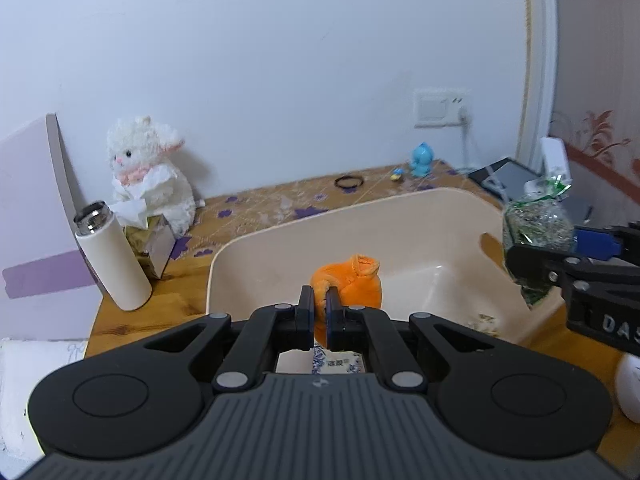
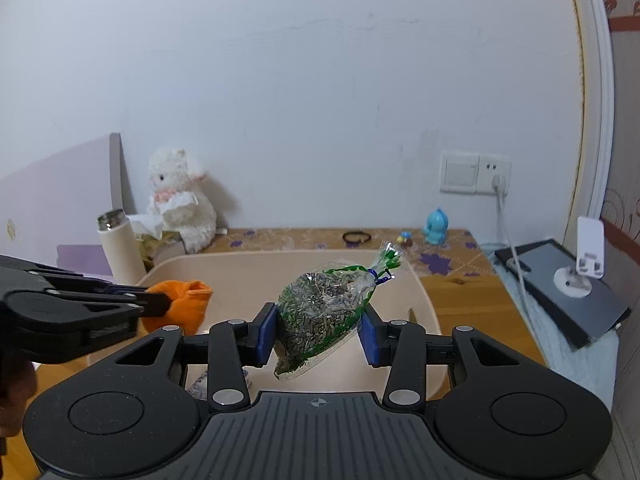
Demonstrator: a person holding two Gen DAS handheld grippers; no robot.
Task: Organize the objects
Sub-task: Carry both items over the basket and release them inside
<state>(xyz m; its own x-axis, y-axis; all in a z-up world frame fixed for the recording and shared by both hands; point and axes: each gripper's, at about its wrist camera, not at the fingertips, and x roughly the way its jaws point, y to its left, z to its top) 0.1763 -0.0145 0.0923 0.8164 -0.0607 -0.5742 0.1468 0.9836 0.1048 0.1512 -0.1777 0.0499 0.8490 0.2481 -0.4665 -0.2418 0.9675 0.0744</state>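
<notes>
A cream plastic basin [image 1: 280,240] sits on the wooden table. My left gripper [image 1: 319,308] is shut on an orange plush toy [image 1: 352,284] and holds it over the basin's near part. It also shows in the right wrist view [image 2: 184,304] at the left. My right gripper [image 2: 318,332] holds a clear bag of dried herbs [image 2: 320,312] tied with green ribbon between its blue pads [image 2: 266,334], above the basin [image 2: 420,300]. The bag touches the left pad; a small gap shows at the right pad. The bag also shows at the right of the left wrist view [image 1: 536,228].
A white flask [image 1: 112,256], a tissue box [image 1: 154,240] and a white plush lamb [image 1: 148,172] stand at the back left. A black hair tie [image 1: 349,181] and a blue figurine [image 1: 422,160] lie at the back. A tablet [image 2: 560,280] and a cable lie right.
</notes>
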